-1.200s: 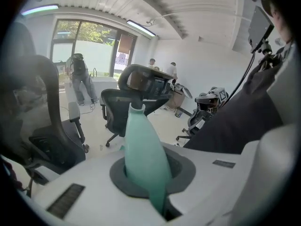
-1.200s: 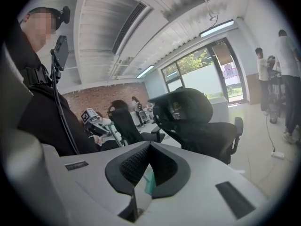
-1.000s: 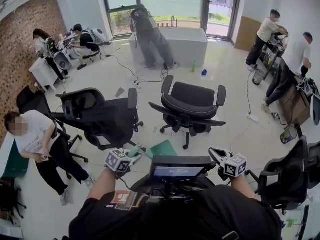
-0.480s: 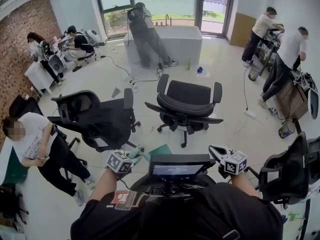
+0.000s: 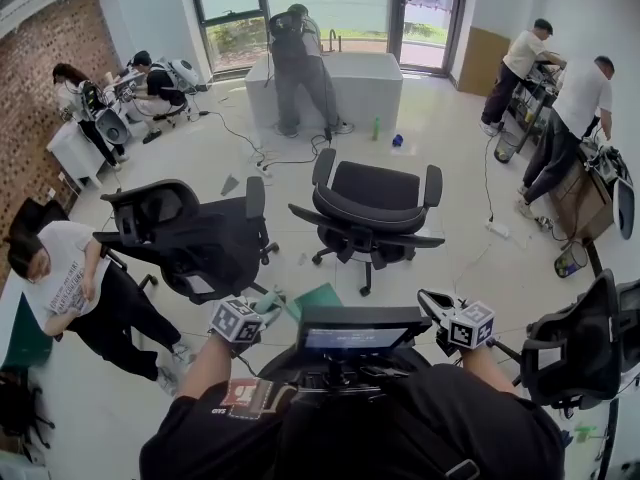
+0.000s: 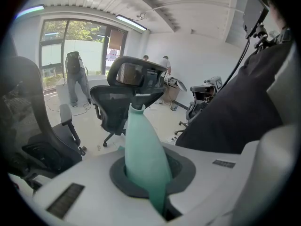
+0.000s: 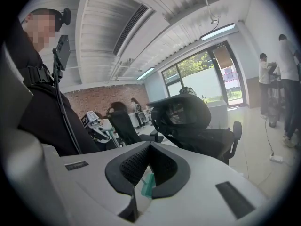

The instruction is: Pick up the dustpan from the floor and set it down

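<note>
Next to nothing altered in the hold. Left gripper (image 6: 146, 175) clamped as a second ago, fingers closed tight round the teal handle of the dustpan (image 6: 140, 135). Pan already clear of the floor (image 5: 450, 168), carried low in front of the body. Teal blade (image 5: 318, 298) poking out just beyond the left gripper in the head view, in much the same spot as in both earlier head pictures. No lift, no lowering, no swing worth naming.

Right gripper (image 7: 149, 172) likewise parked, across the small screen (image 5: 352, 340) from the pan and apart from it. Fingers drawn together with nothing clearly gripped. Only a thin teal sliver down in the notch between them, impossible to say whether pinched there or merely glimpsed beyond.

Movement elsewhere only:
- A shifted stance of the person in the white T-shirt (image 5: 62, 273) at the left edge, now leaning further over with one leg stretched out.
- A slight drift of the head view, with the two black office chairs (image 5: 205, 238) a shade displaced in frame.

For the task: pickup judged done, set-down not yet begun. Looks like a pause with the pan in hand, perhaps while choosing a landing spot. Bare floor ahead near the chairs seems the likely place. Calls for lowering the left hand until the pan rests flat, then easing the fingers off the handle.
</note>
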Motion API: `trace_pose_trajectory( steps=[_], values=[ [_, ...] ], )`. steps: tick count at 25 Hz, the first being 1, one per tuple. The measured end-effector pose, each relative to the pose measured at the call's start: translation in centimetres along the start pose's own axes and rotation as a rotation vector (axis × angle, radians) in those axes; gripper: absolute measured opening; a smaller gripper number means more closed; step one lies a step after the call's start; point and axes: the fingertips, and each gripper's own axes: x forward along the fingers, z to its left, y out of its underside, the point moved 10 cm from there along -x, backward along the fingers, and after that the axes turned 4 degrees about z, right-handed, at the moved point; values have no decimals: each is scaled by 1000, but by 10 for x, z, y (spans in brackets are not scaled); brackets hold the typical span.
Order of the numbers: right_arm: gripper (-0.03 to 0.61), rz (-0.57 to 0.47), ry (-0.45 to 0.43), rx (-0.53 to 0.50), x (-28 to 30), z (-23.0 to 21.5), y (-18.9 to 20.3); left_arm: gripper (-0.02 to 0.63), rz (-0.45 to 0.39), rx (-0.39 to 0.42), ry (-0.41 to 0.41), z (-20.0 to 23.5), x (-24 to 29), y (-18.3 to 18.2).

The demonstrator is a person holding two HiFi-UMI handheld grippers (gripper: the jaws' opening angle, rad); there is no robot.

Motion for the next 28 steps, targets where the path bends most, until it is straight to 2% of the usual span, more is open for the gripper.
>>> trace_pose_trajectory(
  steps=[10,21,28],
  values=[
    [9,5,9,3,-9,5,5,18,51,-4,-7,-2,8,16],
    [9,40,34,21,-12,12,21,18,96,-29,36,8,34,36],
    [9,80,49,48,-10,17,38,20,150,-55,66,22,79,61]
  ],
)
